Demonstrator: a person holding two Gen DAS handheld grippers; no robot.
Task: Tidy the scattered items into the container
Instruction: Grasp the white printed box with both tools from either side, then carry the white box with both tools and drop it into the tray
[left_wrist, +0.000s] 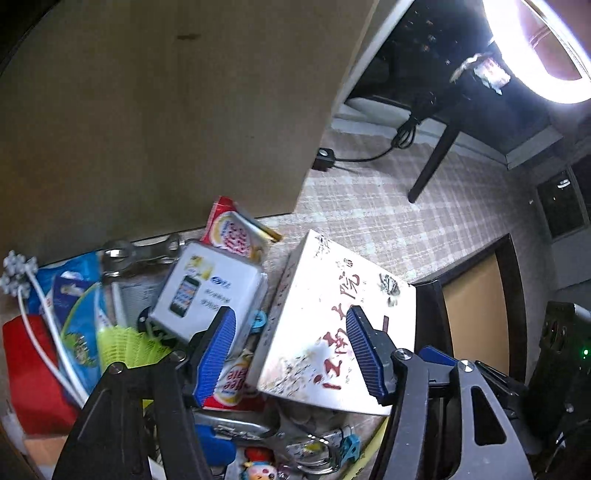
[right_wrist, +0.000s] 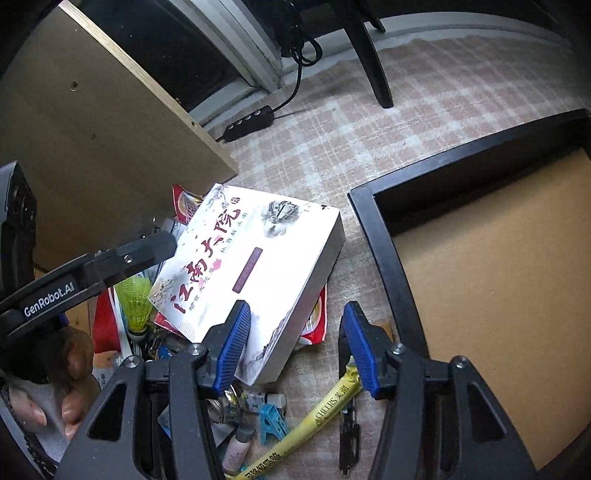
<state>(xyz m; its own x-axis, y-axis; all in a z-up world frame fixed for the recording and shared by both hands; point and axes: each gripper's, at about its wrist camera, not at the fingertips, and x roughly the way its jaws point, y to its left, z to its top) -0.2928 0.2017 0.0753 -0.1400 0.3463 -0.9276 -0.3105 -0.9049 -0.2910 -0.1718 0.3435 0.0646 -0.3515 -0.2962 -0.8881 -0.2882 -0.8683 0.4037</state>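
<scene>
Both tongs point steeply down over a heap of clutter on the checked carpet (right_wrist: 424, 122); the right tongs (right_wrist: 295, 347) stand released, one blue pad over the near corner of a flat white box (right_wrist: 258, 258), the other over bare carpet; a yellow packet (right_wrist: 325, 417) and a blue clip (right_wrist: 271, 424) lie just below; the left tongs (left_wrist: 291, 350) gape over the same box (left_wrist: 332, 314), gripping nothing; the black-rimmed tray (right_wrist: 384, 251) waits just beside the box; a wooden board (right_wrist: 110, 129) stands behind the heap.
</scene>
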